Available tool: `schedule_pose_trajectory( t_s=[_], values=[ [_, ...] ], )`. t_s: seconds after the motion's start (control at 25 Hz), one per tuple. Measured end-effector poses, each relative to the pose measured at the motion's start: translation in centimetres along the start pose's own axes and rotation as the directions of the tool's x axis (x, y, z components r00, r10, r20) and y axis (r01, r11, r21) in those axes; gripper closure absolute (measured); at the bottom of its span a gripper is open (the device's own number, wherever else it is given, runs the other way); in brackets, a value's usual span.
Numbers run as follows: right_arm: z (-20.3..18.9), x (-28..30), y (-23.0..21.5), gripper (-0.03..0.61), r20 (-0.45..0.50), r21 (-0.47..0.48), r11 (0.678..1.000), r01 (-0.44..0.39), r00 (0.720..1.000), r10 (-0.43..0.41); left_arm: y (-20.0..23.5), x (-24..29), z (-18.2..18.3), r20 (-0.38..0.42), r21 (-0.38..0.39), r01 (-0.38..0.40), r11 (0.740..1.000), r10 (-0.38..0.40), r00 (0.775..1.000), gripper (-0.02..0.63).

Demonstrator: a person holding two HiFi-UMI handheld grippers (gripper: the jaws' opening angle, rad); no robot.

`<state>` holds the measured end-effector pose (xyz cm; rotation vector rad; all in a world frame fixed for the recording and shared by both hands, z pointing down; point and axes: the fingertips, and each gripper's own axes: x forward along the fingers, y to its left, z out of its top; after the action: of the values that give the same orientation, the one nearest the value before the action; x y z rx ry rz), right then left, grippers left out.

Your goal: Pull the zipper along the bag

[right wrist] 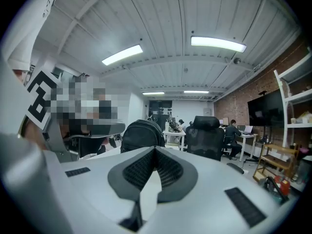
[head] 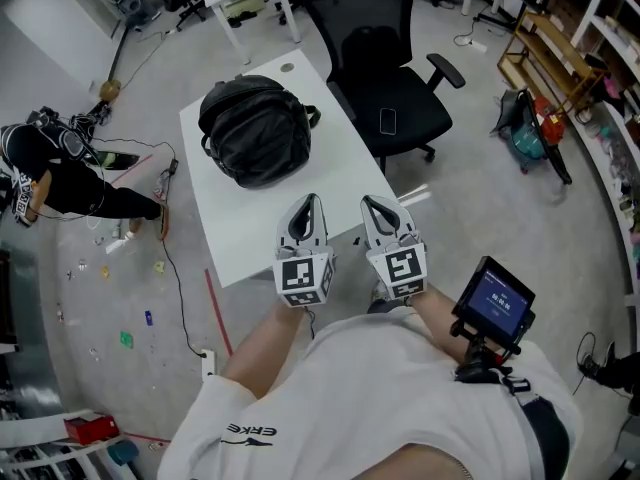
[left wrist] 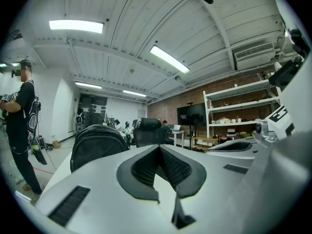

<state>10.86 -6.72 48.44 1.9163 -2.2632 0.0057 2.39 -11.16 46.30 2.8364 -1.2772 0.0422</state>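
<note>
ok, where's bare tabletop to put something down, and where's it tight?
Free: the near half of the table, between the backpack and the left gripper and right gripper at the near edge. Also a narrow strip between backpack and the edge facing the office chair. Crowded: the far half, mostly filled by the backpack.

Bag (head: pixel 255 128) showing black, slightly glossy cloth | table (head: pixel 258 230) showing smooth matt white top | chair (head: pixel 415 103) showing black fabric.

A black backpack (head: pixel 256 130) lies on the white table (head: pixel 300 213).
</note>
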Motion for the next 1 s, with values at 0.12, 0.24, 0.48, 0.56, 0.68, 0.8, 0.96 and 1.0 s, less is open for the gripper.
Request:
schedule_pose_trajectory(
  t_s=[0.12,0.24,0.48,0.56,0.68,0.8,0.96,1.0],
  values=[
    [-0.3,1.3,-1.7,0.583,0.000,-0.006,0.999,-0.032,0.999,0.032,-0.1,2.1,0.1,0.006,-0.006,-0.029,1.000,0.029,1.000,0.611],
    [-0.9,3.2,-4.4,0.583,-0.006,-0.008,0.998,-0.062,0.998,0.062,-0.6,5.2,-0.3,-0.002,-0.007,-0.058,0.998,0.058,0.998,0.611],
    [-0.8,5.8,-6.1,0.583,-0.015,0.003,0.996,-0.089,0.996,0.089,0.0,8.2,-0.7,-0.035,-0.005,-0.064,0.998,0.063,0.997,0.611],
    [-0.9,7.2,-6.7,0.583,-0.022,0.008,0.996,-0.088,0.996,0.088,0.5,9.6,-0.5,-0.035,-0.002,-0.059,0.998,0.059,0.998,0.611],
    [-0.9,9.4,-7.3,0.583,-0.030,0.010,0.996,-0.084,0.996,0.084,1.7,11.7,-0.3,-0.035,0.005,-0.049,0.999,0.050,0.998,0.611],
    [-0.7,11.8,-7.6,0.583,-0.040,0.012,0.997,-0.079,0.996,0.079,3.4,13.6,-0.3,-0.044,0.005,-0.041,0.999,0.042,0.998,0.611],
    [0.1,15.0,-8.2,0.583,-0.045,0.004,0.998,-0.061,0.997,0.061,5.7,15.9,0.0,-0.052,0.012,-0.028,1.000,0.028,0.998,0.611],
    [0.1,15.5,-8.3,0.583,-0.048,0.005,0.998,-0.056,0.997,0.057,6.1,16.4,-0.1,-0.053,0.011,-0.025,1.000,0.026,0.998,0.611]
  ],
)
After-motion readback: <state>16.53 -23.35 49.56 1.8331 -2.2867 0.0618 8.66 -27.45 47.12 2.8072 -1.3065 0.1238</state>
